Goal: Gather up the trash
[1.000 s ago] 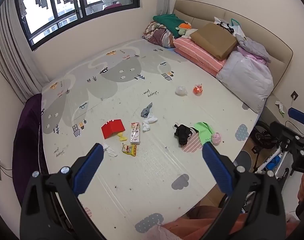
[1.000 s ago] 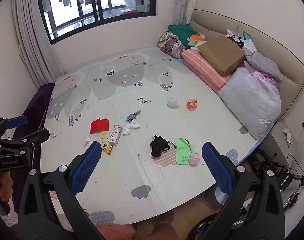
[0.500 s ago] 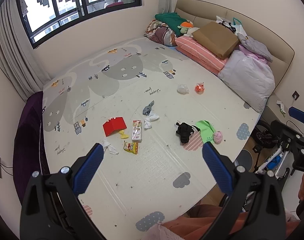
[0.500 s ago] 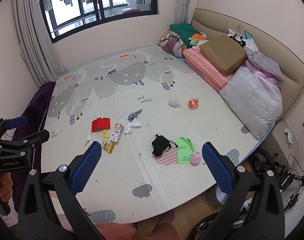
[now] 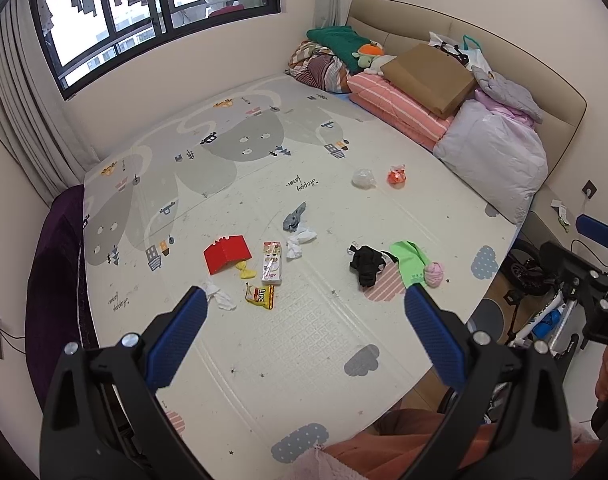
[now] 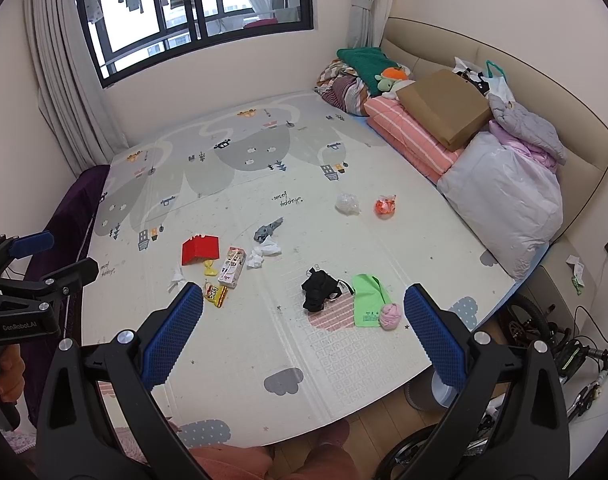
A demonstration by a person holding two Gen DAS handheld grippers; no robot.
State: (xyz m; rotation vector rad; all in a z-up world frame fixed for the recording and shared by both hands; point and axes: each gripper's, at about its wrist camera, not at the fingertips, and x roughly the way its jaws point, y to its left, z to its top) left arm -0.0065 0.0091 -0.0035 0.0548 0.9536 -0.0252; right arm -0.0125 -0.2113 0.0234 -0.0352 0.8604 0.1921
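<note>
Trash lies scattered on the patterned play mat (image 5: 264, 344): a red carton (image 5: 226, 253), a white snack box (image 5: 272, 262), a yellow wrapper (image 5: 260, 295), white tissues (image 5: 302, 240), a clear plastic wad (image 5: 363, 178) and an orange wrapper (image 5: 397, 175). In the right wrist view the same red carton (image 6: 200, 249), snack box (image 6: 232, 266) and yellow wrapper (image 6: 216, 294) show. My left gripper (image 5: 304, 314) is open and empty, held above the mat's near part. My right gripper (image 6: 304, 312) is open and empty, also above the near part.
A black garment (image 5: 365, 264), a green bag (image 5: 409, 262) and a pink ball (image 5: 433, 274) lie on the mat. Bedding, a brown box (image 5: 431, 74) and pillows line the right side. A small bicycle (image 5: 543, 312) stands off the mat's right edge.
Both views have risen and pulled back slightly, so the mat and trash sit a little farther off. Both grippers stay open and empty.
</note>
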